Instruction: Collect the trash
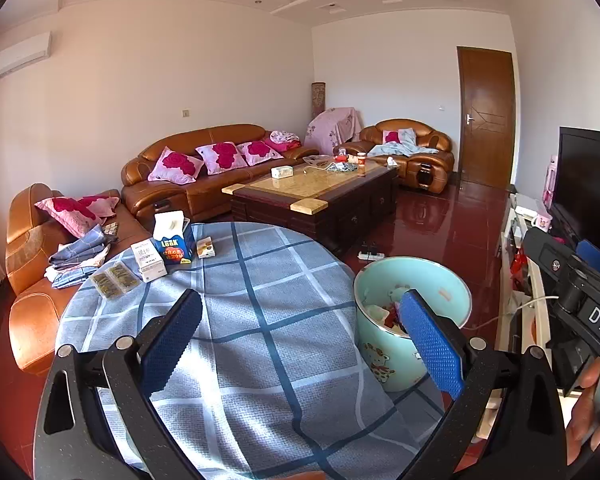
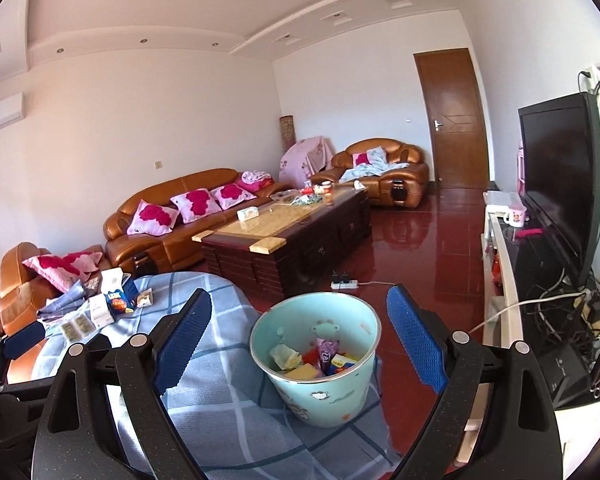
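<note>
Left wrist view: left hand-held gripper [image 1: 300, 320] spread wide, nothing between the blue pads, above the checked blue desk [image 1: 260, 312]. Pale green bin [image 1: 384, 356] with cartoon prints just beside the desk's right edge, scraps inside.

Right wrist view: right hand-held gripper [image 2: 300, 316] spread wide and empty, framing the bin [image 2: 320, 396]. Inside: yellowish paper, purple wrapper, bright packets.

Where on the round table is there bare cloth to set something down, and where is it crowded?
The tablecloth is bare across its middle and near side, between the boxes at the far left edge and the bin on the right. That far left edge is crowded with boxes and packets.
</note>
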Tool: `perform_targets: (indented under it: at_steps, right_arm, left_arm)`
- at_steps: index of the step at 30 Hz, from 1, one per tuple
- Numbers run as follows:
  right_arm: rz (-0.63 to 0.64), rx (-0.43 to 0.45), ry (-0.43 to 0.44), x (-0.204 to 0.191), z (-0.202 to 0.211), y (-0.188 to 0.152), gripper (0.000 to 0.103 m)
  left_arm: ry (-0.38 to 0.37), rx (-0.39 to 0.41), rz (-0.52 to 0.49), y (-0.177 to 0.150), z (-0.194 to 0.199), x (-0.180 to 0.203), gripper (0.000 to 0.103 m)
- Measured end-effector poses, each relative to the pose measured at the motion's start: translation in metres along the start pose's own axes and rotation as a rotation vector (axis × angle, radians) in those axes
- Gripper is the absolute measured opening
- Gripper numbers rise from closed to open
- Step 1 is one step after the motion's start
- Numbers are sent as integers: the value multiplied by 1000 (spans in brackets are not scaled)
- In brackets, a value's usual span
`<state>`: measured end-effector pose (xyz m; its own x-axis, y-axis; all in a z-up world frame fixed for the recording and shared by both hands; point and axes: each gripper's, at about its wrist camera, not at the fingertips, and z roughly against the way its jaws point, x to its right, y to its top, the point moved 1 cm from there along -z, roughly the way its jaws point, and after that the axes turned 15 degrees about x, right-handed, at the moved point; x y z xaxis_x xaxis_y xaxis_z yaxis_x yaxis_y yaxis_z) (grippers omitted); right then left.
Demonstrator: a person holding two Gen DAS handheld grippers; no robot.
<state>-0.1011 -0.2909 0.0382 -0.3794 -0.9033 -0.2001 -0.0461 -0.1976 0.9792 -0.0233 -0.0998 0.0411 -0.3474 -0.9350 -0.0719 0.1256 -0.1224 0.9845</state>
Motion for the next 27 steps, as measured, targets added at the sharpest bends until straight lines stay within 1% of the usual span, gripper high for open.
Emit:
perform_targets:
  at_steps: [20,27]
  right_arm:
    - [0,10,-6,-1,4,-2,88]
    - [-2,-4,-8,1,2,-3,88]
  left_arm:
    - [10,-3,15,-3,1,-2,97]
    - [7,-10,17,-4,2,-2,97]
